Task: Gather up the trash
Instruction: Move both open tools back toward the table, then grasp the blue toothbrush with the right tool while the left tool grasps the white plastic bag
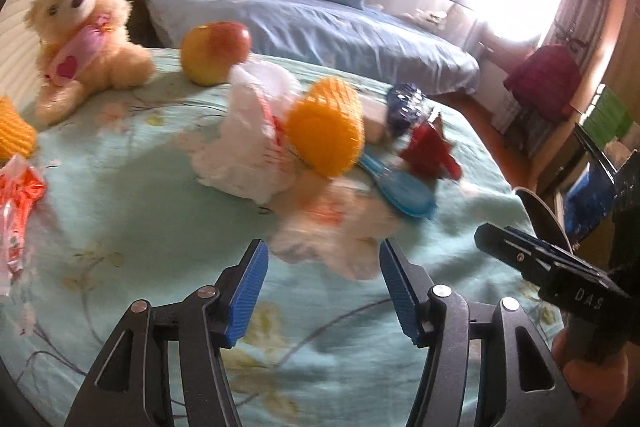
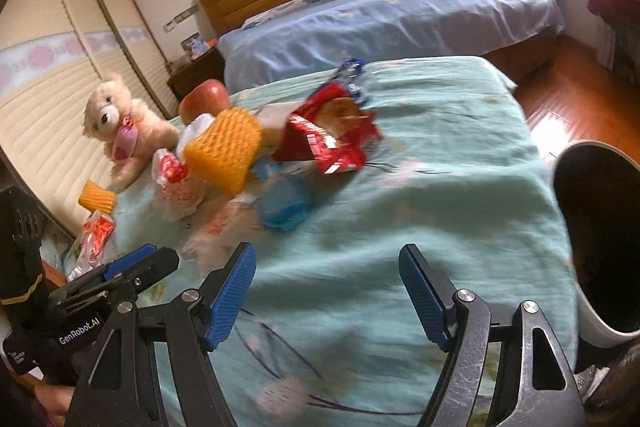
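Trash lies on a teal flowered blanket (image 1: 140,187): a white plastic bag (image 1: 248,131), an orange foam fruit net (image 1: 324,127), a red snack wrapper (image 1: 430,147), a blue wrapper (image 1: 406,103) and a crumpled pale wrapper (image 1: 340,231). My left gripper (image 1: 322,291) is open, just short of the crumpled wrapper. My right gripper (image 2: 326,293) is open and empty above bare blanket (image 2: 420,187); the red wrapper (image 2: 332,135) and foam net (image 2: 224,151) lie ahead of it. A white bin with a dark inside (image 2: 596,239) stands at the bed's right edge.
A teddy bear (image 1: 84,31), an apple (image 1: 214,51) and a blue plastic brush (image 1: 400,187) lie among the trash. A second foam net (image 1: 14,131) and a red-white wrapper (image 1: 20,203) sit at the left. A blue bed (image 1: 340,27) stands behind.
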A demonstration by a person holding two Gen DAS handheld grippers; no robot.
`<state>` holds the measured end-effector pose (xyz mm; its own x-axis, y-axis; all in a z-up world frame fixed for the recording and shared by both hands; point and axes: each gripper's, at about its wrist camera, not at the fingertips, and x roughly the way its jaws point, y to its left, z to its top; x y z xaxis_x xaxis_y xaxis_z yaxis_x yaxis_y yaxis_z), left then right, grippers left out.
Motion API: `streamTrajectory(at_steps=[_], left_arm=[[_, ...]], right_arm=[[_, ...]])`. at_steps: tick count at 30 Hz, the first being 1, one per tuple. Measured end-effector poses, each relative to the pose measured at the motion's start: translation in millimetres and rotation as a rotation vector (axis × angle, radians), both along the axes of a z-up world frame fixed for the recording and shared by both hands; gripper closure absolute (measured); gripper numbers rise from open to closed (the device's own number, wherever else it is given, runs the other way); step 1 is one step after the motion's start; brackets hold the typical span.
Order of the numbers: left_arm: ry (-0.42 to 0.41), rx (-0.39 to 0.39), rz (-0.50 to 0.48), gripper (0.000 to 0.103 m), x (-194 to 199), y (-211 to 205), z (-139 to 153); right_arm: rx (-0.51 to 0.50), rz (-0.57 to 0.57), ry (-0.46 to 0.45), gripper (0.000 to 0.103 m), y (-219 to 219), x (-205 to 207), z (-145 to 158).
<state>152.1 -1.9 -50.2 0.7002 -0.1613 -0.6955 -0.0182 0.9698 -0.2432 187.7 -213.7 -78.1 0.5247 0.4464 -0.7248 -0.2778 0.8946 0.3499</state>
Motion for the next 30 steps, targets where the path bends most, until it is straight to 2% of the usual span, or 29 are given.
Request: streamTrajectory(at_steps=[9, 18, 24, 25, 27, 29, 30], left_arm=[[0.021, -0.003, 0.06, 0.042, 19.2, 23.4, -4.2], [0.033, 0.02, 0.047, 0.04, 52.8, 30.6, -7.6], [0.044, 0.046, 0.032, 0.042, 74.0, 29.3, -16.7], [0.05, 0.046, 0.028, 0.052, 76.3, 29.4, -19.0], [0.067, 0.029, 0.015, 0.063, 80.9, 30.6, -24.4], [0.06, 0.022, 0.007, 0.078, 81.2, 31.3, -25.1], [0.06, 0.022, 0.0, 0.081, 80.5, 31.1, -25.0]], right_arm=[[-0.038, 0.077, 0.011, 0.028, 38.1, 14.1, -6.4], [-0.07, 0.102, 0.021, 0.029, 59.7, 34.2, -13.8], [-0.099, 0.108, 0.026, 0.036, 72.6, 45.3, -20.5], [-0.107, 0.105, 0.025, 0.038, 73.9, 46.9, -21.6], [-0.121, 0.104, 0.021, 0.041, 76.3, 48.6, -22.6], [-0.147, 0.099, 0.015, 0.057, 78.3, 49.1, -22.6], [-0.156, 0.096, 0.013, 0.057, 78.6, 49.3, -22.6]])
